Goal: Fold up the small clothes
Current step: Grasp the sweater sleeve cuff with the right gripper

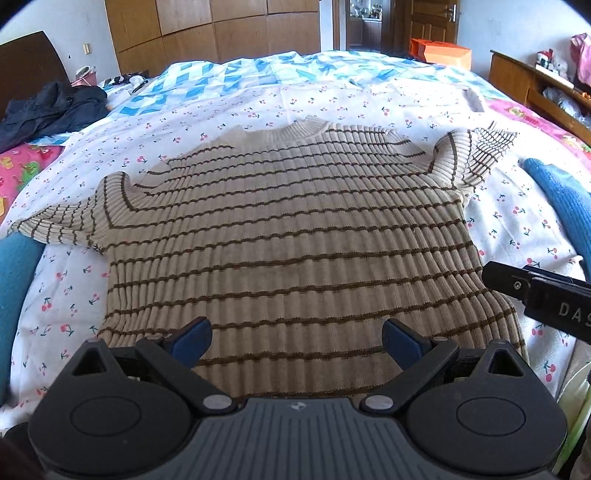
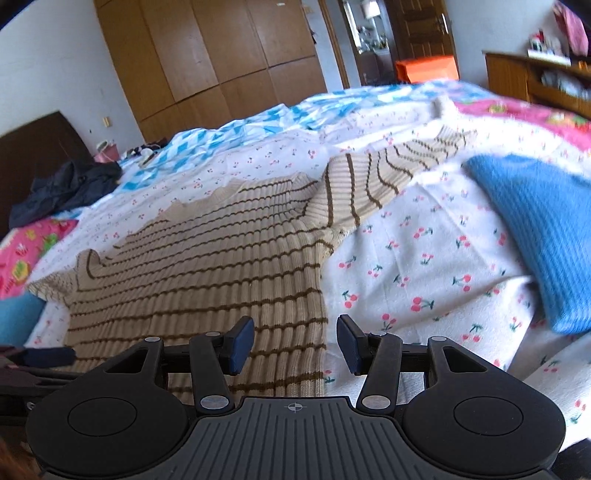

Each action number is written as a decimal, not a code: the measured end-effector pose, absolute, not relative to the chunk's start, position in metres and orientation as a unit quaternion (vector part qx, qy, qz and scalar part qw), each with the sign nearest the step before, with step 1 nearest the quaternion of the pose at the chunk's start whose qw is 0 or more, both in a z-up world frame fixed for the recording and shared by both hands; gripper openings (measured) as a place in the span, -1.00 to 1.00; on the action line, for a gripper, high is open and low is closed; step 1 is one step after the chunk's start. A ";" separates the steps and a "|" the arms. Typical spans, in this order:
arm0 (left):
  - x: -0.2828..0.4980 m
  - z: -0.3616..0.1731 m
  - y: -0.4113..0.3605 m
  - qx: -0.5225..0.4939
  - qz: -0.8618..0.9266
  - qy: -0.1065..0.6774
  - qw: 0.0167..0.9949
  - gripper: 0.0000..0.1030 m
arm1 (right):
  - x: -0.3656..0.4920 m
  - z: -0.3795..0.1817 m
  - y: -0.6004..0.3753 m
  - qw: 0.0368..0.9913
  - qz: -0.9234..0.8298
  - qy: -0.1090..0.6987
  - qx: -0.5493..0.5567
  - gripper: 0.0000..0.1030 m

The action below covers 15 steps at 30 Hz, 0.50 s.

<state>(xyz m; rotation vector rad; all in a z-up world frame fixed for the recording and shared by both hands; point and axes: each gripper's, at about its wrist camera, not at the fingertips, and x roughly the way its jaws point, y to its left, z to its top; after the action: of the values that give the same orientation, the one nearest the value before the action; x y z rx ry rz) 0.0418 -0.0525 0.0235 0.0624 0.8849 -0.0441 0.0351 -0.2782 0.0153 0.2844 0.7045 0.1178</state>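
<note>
A beige ribbed sweater with brown stripes lies flat on the bed, collar away from me, both sleeves spread out. My left gripper is open and empty above the sweater's hem, near its middle. My right gripper is open and empty over the sweater's right hem corner. The right gripper's body also shows at the right edge of the left wrist view. The right sleeve is bunched and folded up at the shoulder.
The bed has a white cherry-print sheet. A blue knit garment lies to the right of the sweater. Another blue piece lies at the left. Dark clothes sit at the far left. A wardrobe stands behind.
</note>
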 end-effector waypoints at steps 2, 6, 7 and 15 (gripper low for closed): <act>0.044 0.022 -0.054 0.030 -0.021 0.432 0.901 0.98 | 0.036 0.014 -0.282 0.927 0.054 0.343 0.143 -0.05; 0.045 0.020 -0.058 0.036 -0.022 0.436 0.899 0.98 | 0.037 0.012 -0.285 0.925 0.053 0.345 0.151 -0.05; 0.045 0.020 -0.060 0.037 -0.023 0.436 0.899 0.98 | 0.036 0.012 -0.285 0.925 0.053 0.344 0.151 -0.05; 0.041 0.023 -0.065 0.042 -0.026 0.434 0.899 0.98 | 0.034 0.013 -0.283 0.928 0.055 0.340 0.146 -0.05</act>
<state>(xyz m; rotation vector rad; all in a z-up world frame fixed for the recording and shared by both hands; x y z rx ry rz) 0.0406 -0.0648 0.0229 0.0871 0.8992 -0.0545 0.0339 -0.2834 0.0130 0.2983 0.6963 0.1137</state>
